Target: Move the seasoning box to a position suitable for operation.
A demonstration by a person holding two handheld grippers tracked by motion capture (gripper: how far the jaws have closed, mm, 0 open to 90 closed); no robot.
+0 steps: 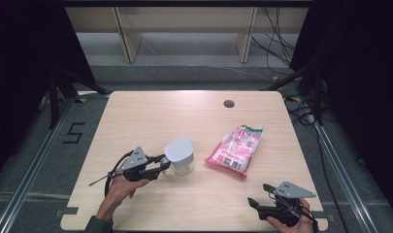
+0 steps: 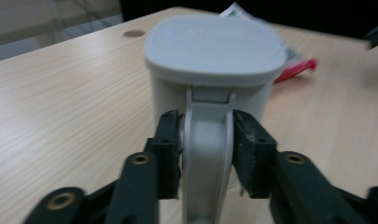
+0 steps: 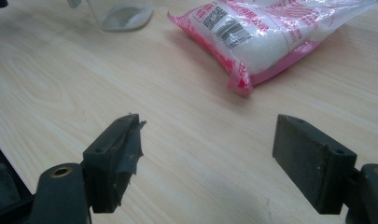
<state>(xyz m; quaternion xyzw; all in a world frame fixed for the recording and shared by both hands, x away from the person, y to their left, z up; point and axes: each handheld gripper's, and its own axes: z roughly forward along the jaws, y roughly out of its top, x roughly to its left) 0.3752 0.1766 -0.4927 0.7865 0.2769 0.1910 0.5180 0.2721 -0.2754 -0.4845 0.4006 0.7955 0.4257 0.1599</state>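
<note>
A white lidded container (image 1: 180,156) stands upright on the wooden counter (image 1: 150,116), left of its middle, its flat lid closed and its clear lower body showing in the right gripper view (image 3: 121,14). A pale handle (image 2: 207,154) runs down the side that faces the left gripper (image 1: 161,164), and that gripper's fingers (image 2: 254,154) stand on either side of this handle, partly closed around it; the left gripper view leaves it unclear whether the pads actually press on the handle or sit just beside it. A hand (image 1: 123,187) holds that gripper from the near edge. To the right of the container, apart from it, lies a clear and pink packet (image 1: 237,148) with white contents, flat on the counter. Nearer the person, at the right front corner, the right gripper (image 1: 256,200) hovers with its fingers (image 3: 116,158) spread wide and bare counter between them, the packet lying well ahead of them.
</note>
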